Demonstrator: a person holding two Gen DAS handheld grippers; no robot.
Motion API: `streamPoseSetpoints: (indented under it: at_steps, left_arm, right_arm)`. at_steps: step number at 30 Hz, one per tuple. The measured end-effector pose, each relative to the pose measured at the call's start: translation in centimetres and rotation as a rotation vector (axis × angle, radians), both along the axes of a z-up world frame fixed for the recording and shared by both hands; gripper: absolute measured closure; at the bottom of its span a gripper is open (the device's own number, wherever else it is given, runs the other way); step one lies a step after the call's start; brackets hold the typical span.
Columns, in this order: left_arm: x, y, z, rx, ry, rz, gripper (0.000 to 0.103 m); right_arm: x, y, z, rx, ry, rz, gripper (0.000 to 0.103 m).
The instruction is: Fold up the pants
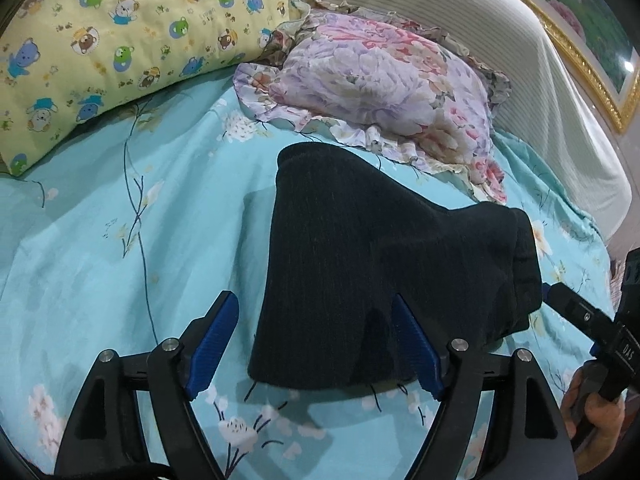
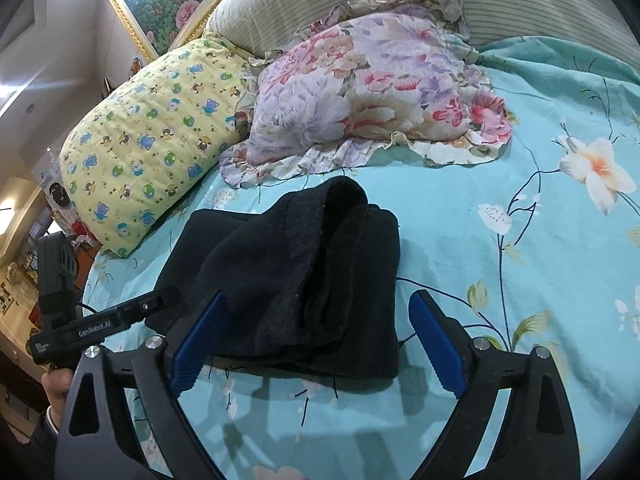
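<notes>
Blue-padded fingers [image 1: 214,344] of the left gripper [image 1: 316,344] fill the bottom of the left wrist view, spread wide with nothing held; the near edge of the dark pants [image 1: 380,272] lies between them at lower centre. Folded into a compact bundle, the pants rest on the turquoise flowered bedsheet [image 1: 100,248]. At the right edge of that frame the other tool and the hand [image 1: 596,412] holding it show.

From the right wrist view, the right gripper [image 2: 316,344] is likewise spread apart and empty, its tips flanking the bundle's near edge [image 2: 288,280]. Beyond the pants lies a floral pillow [image 2: 360,96], and a yellow bear-print pillow [image 2: 152,140] sits at centre left.
</notes>
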State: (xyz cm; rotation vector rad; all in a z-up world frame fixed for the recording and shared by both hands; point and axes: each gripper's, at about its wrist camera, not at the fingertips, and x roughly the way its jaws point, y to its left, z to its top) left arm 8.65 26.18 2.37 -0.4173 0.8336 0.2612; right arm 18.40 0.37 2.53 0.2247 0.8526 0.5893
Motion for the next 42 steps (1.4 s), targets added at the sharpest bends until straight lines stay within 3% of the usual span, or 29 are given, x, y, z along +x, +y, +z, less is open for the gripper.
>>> streamPoseSetpoints:
  at_steps: [19,27,42]
  left_arm:
    - [-4.4,-2.9,0.6,0.104,0.01,-0.002,0.022]
    - [-5.3,-4.2,0.4,0.171,0.029,-0.009,0.021]
    - [-5.3,-4.5,-0.7,0.219,0.07,0.002,0.02]
  right_arm:
    - [-3.7,0.9,1.3,-0.045,-0.089,0.071,0.006]
    - [-5.5,2.2,0.9,-0.12,-0.129,0.129,0.004]
    - [-6.7,3.5,-0.7,-0.202,-0.151,0.149,0.003]
